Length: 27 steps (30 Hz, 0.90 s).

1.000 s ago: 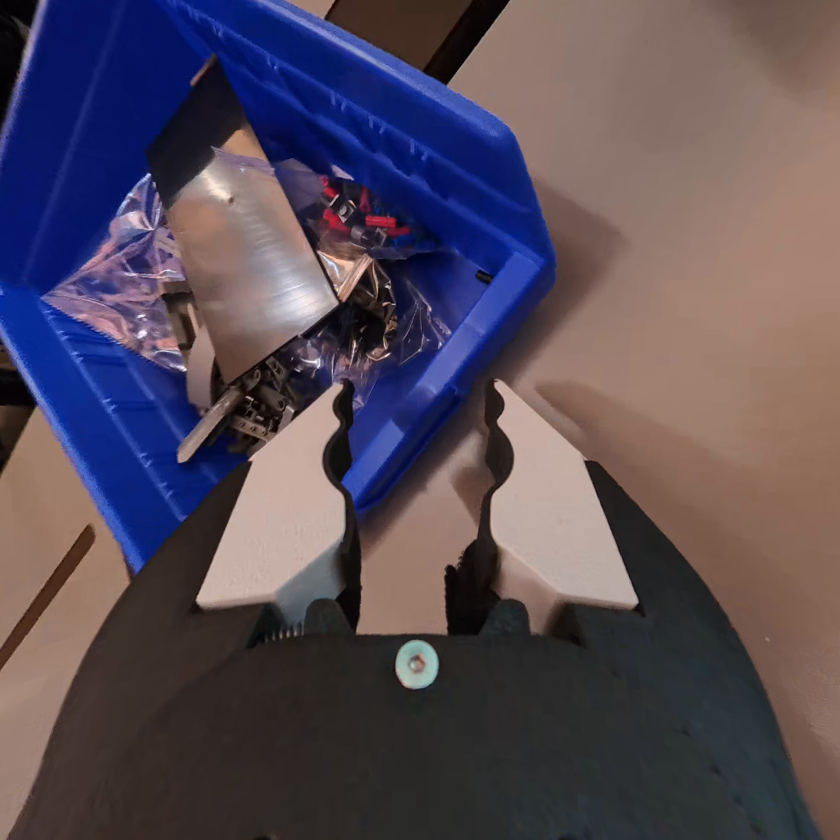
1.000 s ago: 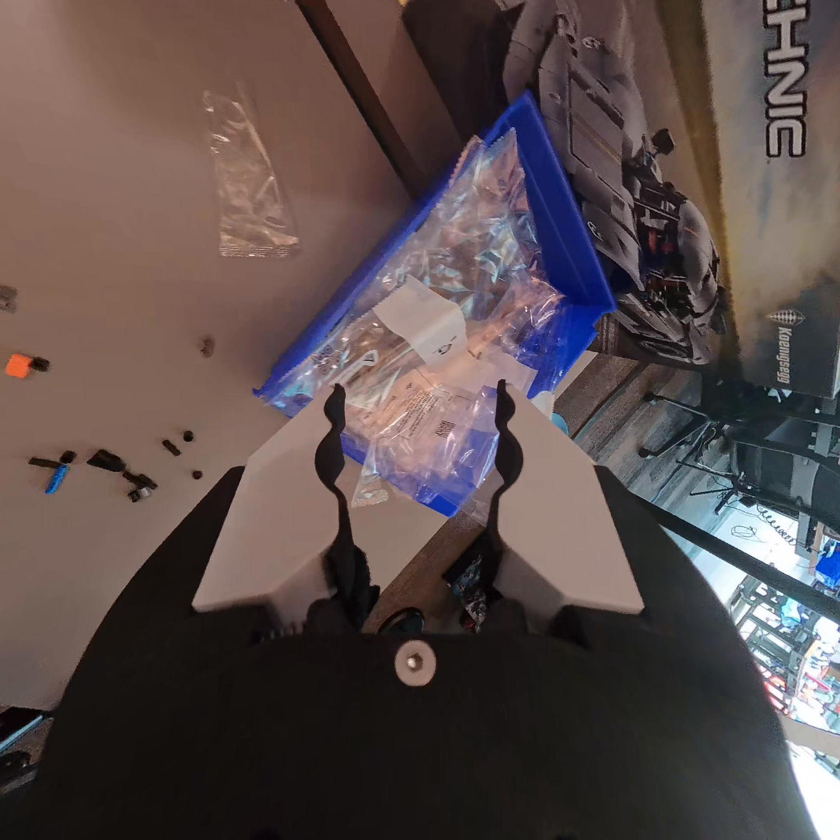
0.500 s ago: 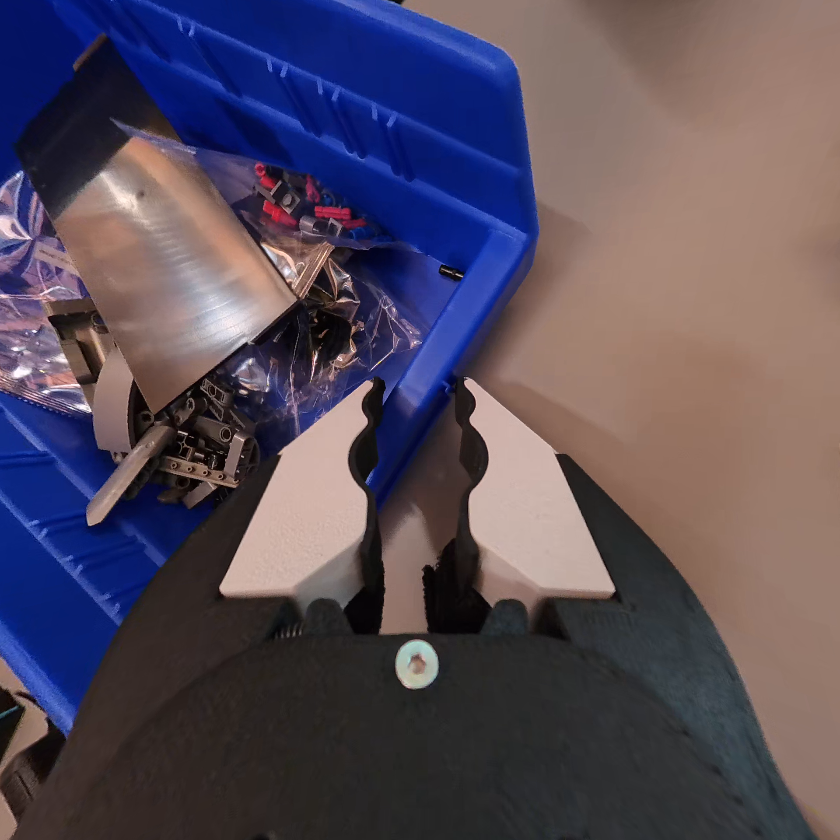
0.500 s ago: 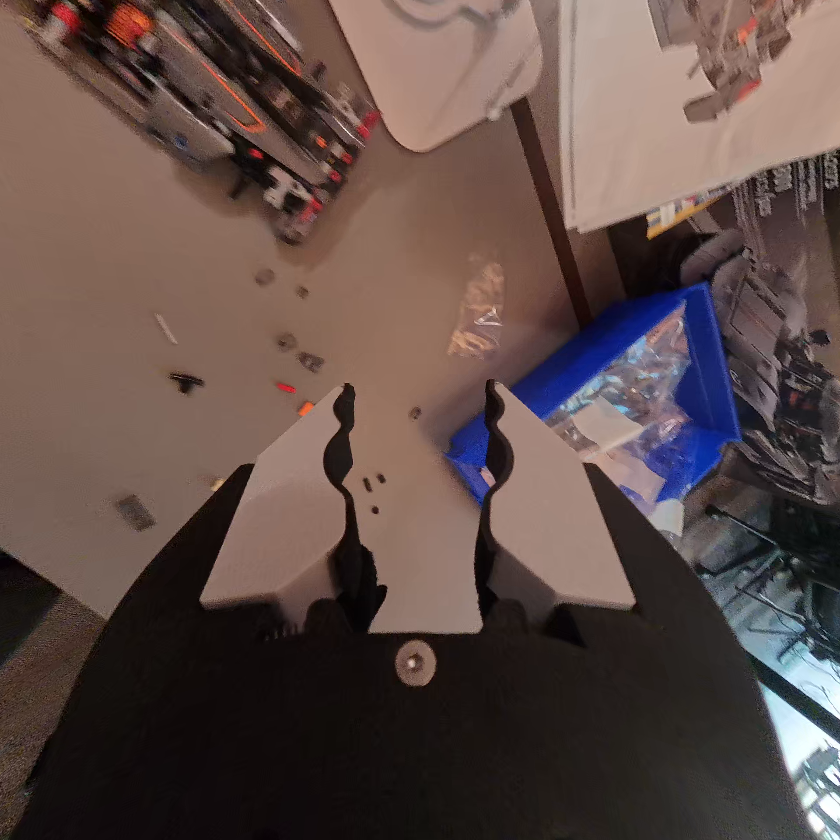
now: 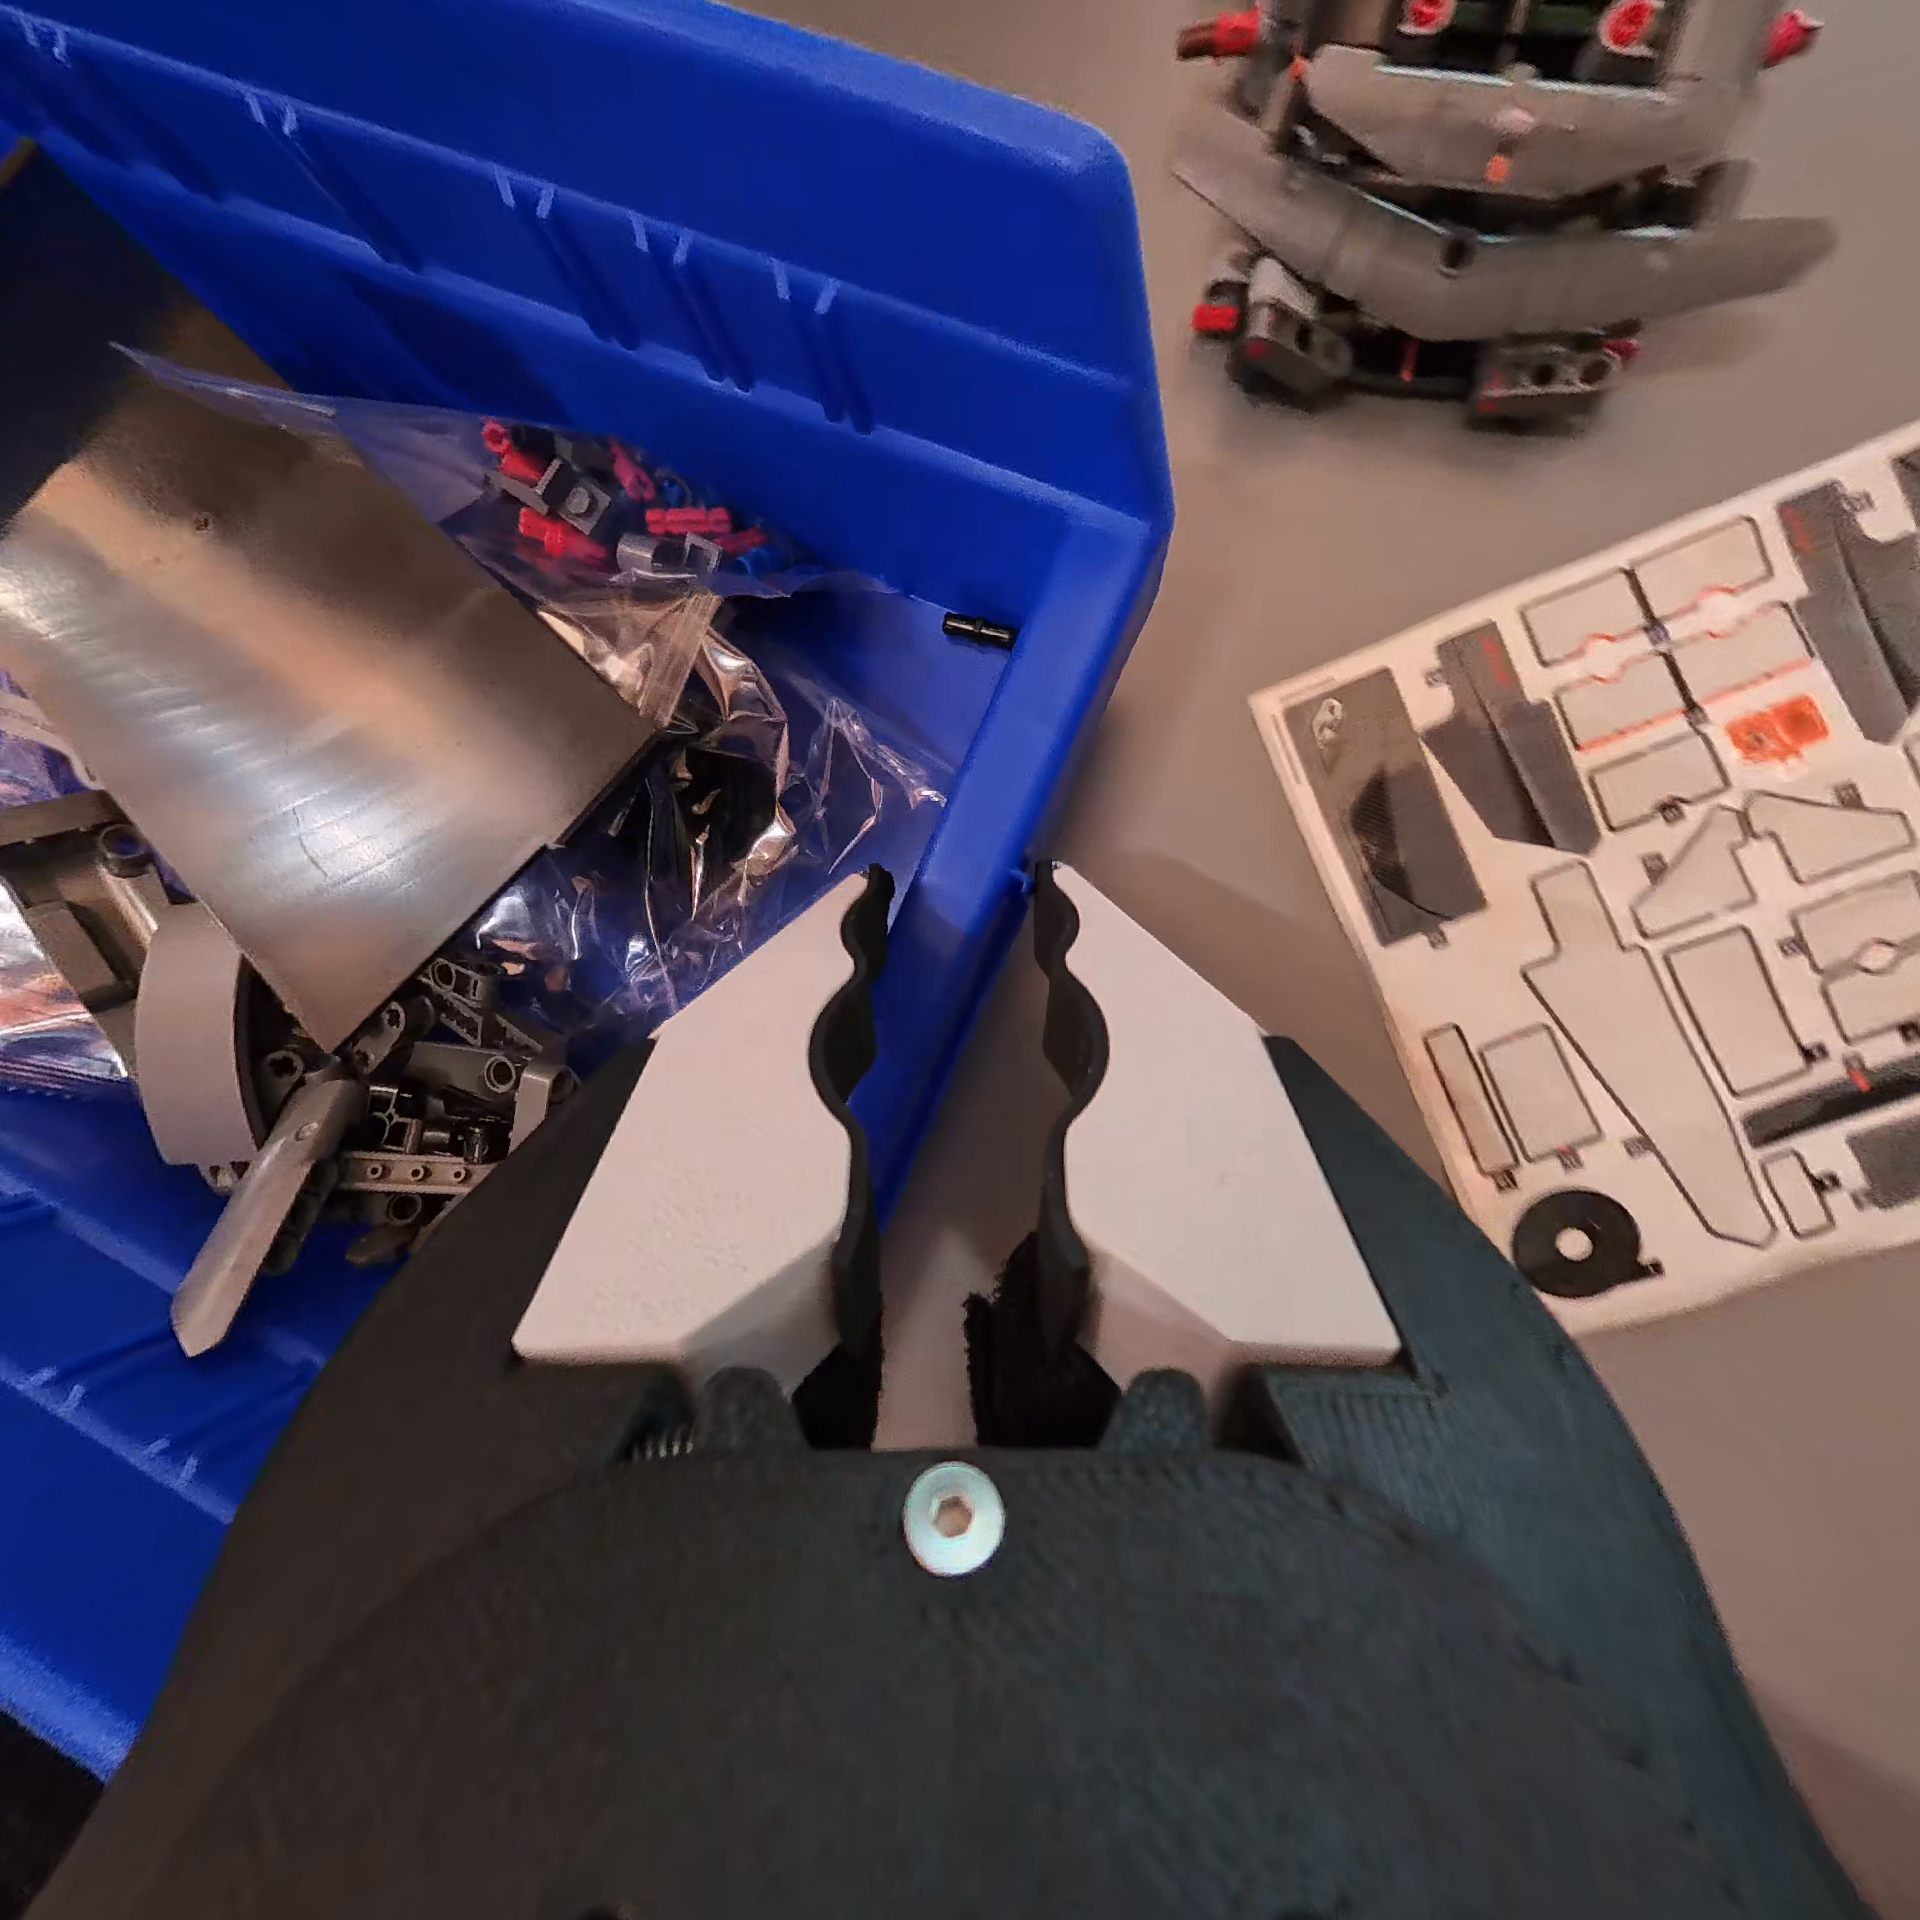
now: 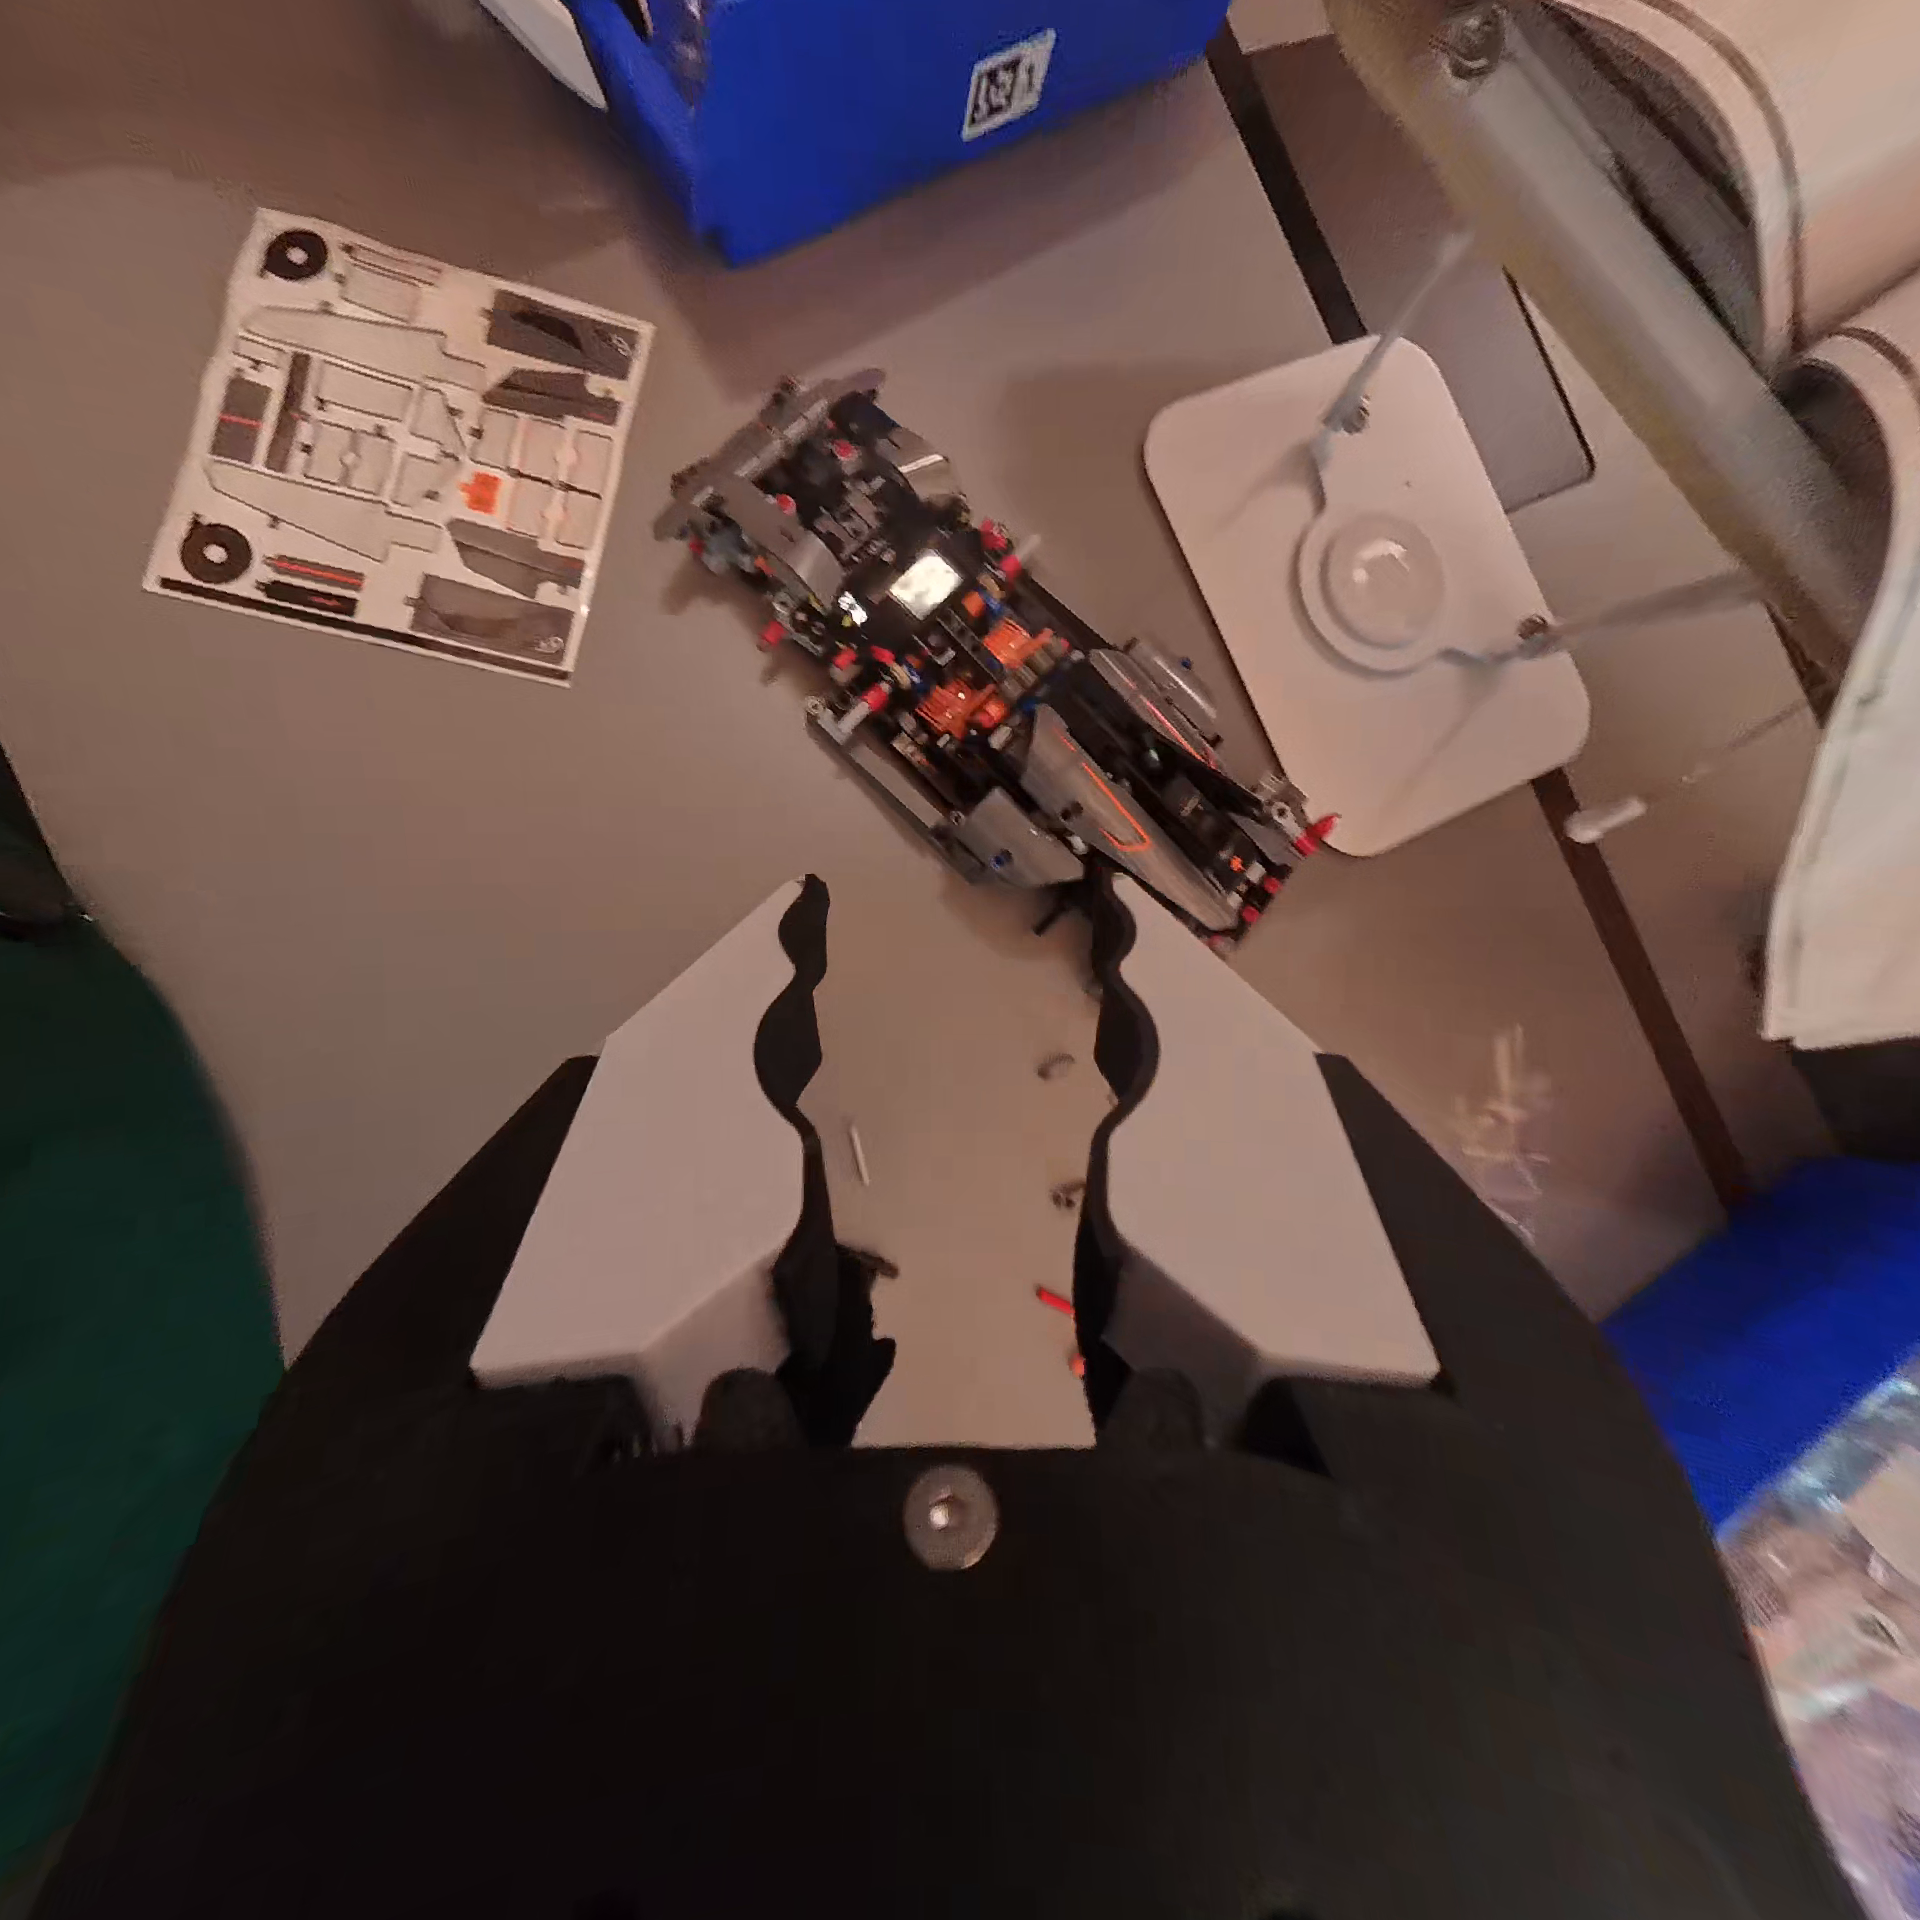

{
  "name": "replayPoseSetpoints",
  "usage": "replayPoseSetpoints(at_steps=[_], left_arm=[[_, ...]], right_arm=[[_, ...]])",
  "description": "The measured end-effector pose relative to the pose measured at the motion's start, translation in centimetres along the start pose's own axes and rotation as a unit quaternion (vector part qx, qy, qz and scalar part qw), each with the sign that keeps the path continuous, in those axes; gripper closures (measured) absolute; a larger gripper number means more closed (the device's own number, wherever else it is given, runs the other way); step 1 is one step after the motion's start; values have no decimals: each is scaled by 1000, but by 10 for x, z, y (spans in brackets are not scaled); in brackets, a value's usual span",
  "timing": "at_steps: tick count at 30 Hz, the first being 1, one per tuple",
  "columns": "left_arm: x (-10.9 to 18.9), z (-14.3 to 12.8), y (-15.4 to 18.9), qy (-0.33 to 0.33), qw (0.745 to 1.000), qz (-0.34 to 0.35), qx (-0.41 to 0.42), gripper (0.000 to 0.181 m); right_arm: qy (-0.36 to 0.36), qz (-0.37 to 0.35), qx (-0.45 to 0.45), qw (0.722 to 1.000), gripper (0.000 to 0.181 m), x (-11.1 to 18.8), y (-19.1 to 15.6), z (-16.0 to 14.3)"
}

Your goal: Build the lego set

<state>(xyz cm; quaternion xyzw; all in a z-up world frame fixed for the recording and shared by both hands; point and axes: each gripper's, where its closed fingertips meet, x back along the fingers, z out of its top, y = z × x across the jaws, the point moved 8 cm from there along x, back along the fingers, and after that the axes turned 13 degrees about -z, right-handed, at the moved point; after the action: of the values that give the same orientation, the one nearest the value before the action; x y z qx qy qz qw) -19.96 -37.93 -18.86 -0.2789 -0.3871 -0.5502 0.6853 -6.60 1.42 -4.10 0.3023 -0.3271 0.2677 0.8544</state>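
In the left wrist view, a blue bin (image 5: 1039,436) holds clear bags of small lego parts (image 5: 644,540), loose grey beams (image 5: 436,1101) and a shiny silver sheet (image 5: 270,707). My left gripper (image 5: 958,883) has its fingers closed on either side of the bin's near wall. The partly built grey, black and orange lego car (image 6: 987,665) lies on the table; it also shows in the left wrist view (image 5: 1496,208). My right gripper (image 6: 961,894) is open and empty, held above the table just short of the car.
A sticker sheet (image 6: 395,436) lies left of the car; it also shows in the left wrist view (image 5: 1662,883). A white lamp base (image 6: 1371,582) stands right of the car. Small loose pins (image 6: 857,1151) lie under the right gripper. A second blue bin (image 6: 1787,1330) of bags is at the lower right. Across from one pair of fingers to the other is roughly 40 centimeters.
My left gripper has narrowed onto the bin wall and swung, so the car and sticker sheet now show. My right gripper, still open, has swung from the bag-filled bin to over the car.
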Motion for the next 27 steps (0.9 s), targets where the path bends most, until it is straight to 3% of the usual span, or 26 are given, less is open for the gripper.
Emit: replayPoseSetpoints(at_steps=[1, 5, 8, 14, 20, 23, 27], left_arm=[[2, -1, 4, -2, 1000, 1, -3, 155], [22, 12, 14, 60, 998, 19, -25, 146], [37, 31, 9, 93, 990, 87, -68, 143], [15, 44, -13, -51, 964, 174, -192, 142], [-17, 43, -21, -106, 943, 193, -250, 163], [-18, 45, -23, -84, 944, 212, -237, 176], [-3, 47, -28, -14, 957, 218, -193, 179]], right_arm=[[13, 7, -1, 1000, 133, -5, -6, 0], [68, 55, -11, 996, 138, -29, -31, 2], [94, 85, -14, 992, 140, -46, -44, 1], [128, 134, -20, 982, 144, -65, -60, 1], [137, 153, -16, 979, 147, -74, -69, -5], [143, 162, -20, 976, 149, -76, -70, -8], [154, 171, -25, 973, 151, -76, -72, -11]])
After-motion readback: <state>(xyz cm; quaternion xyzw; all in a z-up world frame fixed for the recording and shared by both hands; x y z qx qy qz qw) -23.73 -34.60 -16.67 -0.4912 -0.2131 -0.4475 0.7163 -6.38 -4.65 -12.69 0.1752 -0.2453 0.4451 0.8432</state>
